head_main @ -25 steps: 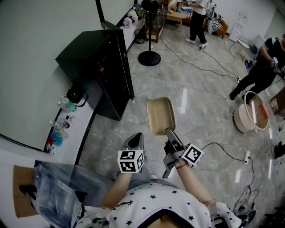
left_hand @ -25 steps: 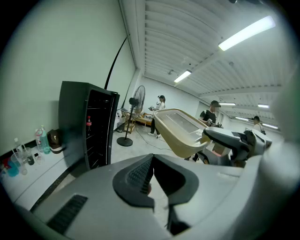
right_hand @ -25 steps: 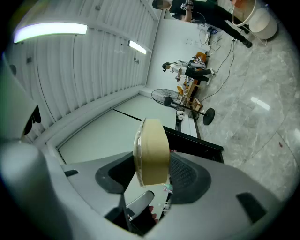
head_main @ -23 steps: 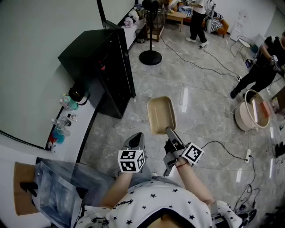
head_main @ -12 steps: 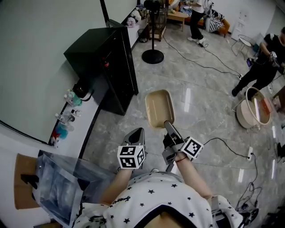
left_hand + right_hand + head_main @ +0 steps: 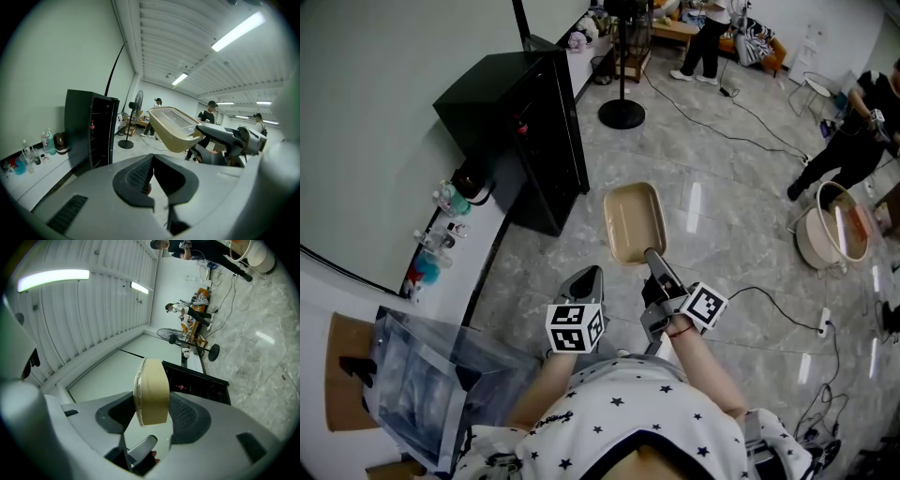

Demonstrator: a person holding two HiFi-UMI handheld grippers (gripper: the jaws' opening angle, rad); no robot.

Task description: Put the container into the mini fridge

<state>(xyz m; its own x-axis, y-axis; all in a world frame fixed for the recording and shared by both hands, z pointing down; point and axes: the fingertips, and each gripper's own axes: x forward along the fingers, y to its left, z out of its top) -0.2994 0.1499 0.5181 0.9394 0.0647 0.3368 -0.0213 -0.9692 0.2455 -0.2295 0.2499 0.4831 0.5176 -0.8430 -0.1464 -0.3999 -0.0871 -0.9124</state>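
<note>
A shallow beige container (image 6: 633, 223) with a clear lid is held out level over the grey marble floor, my right gripper (image 6: 651, 253) shut on its near end. In the right gripper view the container (image 6: 152, 390) stands edge-on between the pads. The black mini fridge (image 6: 525, 131) stands to the front left against the wall, its glass door closed. My left gripper (image 6: 584, 281) hangs beside the right one, jaws together and holding nothing. From the left gripper view the fridge (image 6: 91, 129) is at left and the container (image 6: 176, 129) at right.
A standing fan (image 6: 622, 112) is beyond the fridge. A low white ledge with bottles (image 6: 441, 234) runs along the left wall. Cables cross the floor at right, near a beige tub (image 6: 830, 234). People stand at the far end and right. A plastic bag (image 6: 422, 394) lies near left.
The person has stepped slightly forward; the fridge sits a little nearer in the head view. The container stays in the right gripper's hold, and the left gripper keeps its place beside it.
</note>
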